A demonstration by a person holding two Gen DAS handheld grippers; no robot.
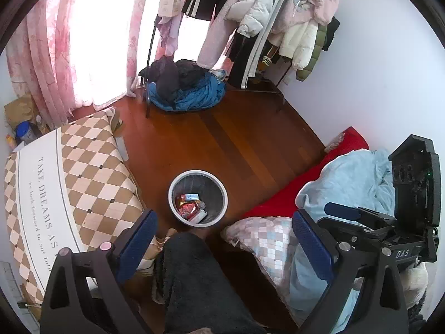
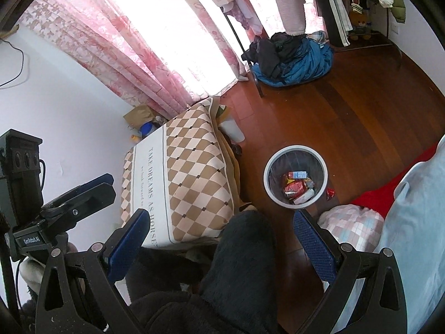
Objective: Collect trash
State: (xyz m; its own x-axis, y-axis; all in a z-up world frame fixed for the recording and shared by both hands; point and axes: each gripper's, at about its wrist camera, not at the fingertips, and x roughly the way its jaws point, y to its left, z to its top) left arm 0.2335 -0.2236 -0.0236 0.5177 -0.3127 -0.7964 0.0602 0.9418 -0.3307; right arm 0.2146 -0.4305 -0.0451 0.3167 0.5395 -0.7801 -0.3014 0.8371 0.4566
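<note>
A round white-rimmed bin stands on the wooden floor, lined with a dark bag. Several wrappers and a small carton lie inside it. A small red wrapper lies on the floor just right of the bin. My left gripper hangs high above the bin, open, with nothing between its blue pads. My right gripper is also open and empty, up above the person's dark fleece-covered knee. The right gripper's body shows at the right of the left wrist view.
A checked cushion-covered table stands left of the bin. A bed with a red sheet, a light blue quilt and a checked pillow is at right. Piled clothes and a coat rack stand behind. Pink curtains hang at left.
</note>
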